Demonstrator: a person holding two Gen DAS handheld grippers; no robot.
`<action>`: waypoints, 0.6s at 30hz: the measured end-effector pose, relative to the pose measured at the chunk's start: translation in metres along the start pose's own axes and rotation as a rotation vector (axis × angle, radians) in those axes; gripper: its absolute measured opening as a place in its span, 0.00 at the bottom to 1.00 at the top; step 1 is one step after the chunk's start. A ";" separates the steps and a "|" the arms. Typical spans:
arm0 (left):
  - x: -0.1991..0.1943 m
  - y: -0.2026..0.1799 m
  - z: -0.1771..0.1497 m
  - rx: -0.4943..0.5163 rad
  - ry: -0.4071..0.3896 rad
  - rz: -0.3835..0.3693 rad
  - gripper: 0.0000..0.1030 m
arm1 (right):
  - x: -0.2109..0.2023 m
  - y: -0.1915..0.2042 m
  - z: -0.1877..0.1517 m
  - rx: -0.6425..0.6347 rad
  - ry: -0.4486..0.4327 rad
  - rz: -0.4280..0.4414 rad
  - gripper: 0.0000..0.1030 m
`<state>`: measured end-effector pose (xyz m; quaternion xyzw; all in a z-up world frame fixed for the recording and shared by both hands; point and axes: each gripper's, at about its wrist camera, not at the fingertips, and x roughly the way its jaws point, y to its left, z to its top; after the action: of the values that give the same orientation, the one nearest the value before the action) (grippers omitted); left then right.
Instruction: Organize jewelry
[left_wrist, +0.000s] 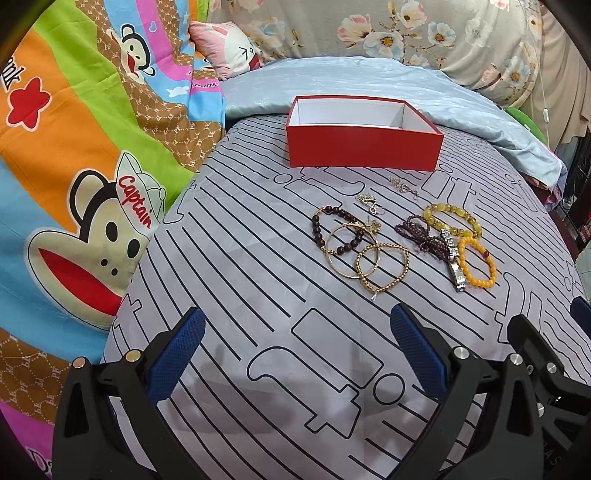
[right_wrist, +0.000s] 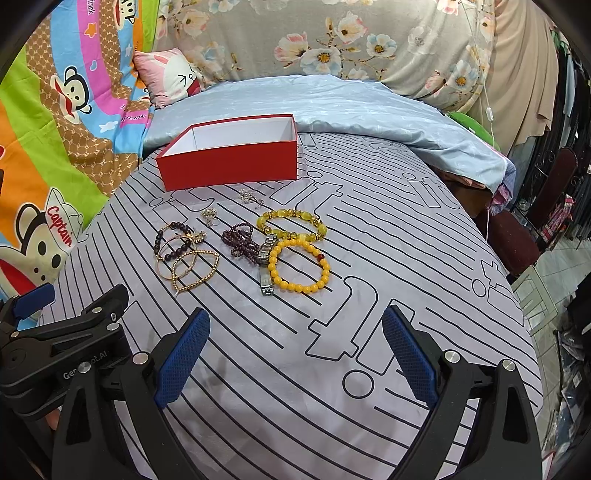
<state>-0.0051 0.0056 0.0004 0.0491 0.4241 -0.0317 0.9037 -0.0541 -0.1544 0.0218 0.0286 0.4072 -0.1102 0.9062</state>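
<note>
An open red box (left_wrist: 364, 146) (right_wrist: 231, 162) with a white inside stands empty at the back of the grey striped bedsheet (left_wrist: 258, 295). In front of it lies jewelry: a dark bead bracelet (left_wrist: 325, 230), a gold bangle (left_wrist: 352, 254), a gold bead chain (left_wrist: 384, 267), a purple bead strand (left_wrist: 417, 236), a silver watch band (left_wrist: 454, 258), two yellow bead bracelets (left_wrist: 476, 266) (right_wrist: 299, 266) and small silver pieces (left_wrist: 402, 186). My left gripper (left_wrist: 297, 347) is open and empty, near the jewelry. My right gripper (right_wrist: 295, 350) is open and empty beside it.
A colourful cartoon quilt (left_wrist: 74, 166) lies on the left. A light blue blanket (left_wrist: 406, 92) and floral pillow (left_wrist: 406, 29) lie behind the box. The bed's right edge (right_wrist: 517, 295) drops to a floor with dark furniture (right_wrist: 517, 236).
</note>
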 end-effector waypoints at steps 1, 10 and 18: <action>0.000 0.000 0.000 0.000 0.000 -0.001 0.95 | 0.000 0.000 0.000 0.000 0.000 -0.001 0.90; -0.001 0.002 0.000 -0.003 0.003 -0.003 0.95 | -0.001 0.000 0.000 -0.002 -0.001 -0.002 0.90; -0.001 0.002 0.000 -0.005 0.005 -0.003 0.95 | -0.001 0.000 0.000 0.000 -0.001 -0.001 0.90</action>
<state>-0.0054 0.0075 0.0015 0.0463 0.4264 -0.0320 0.9028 -0.0550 -0.1539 0.0223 0.0280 0.4068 -0.1108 0.9063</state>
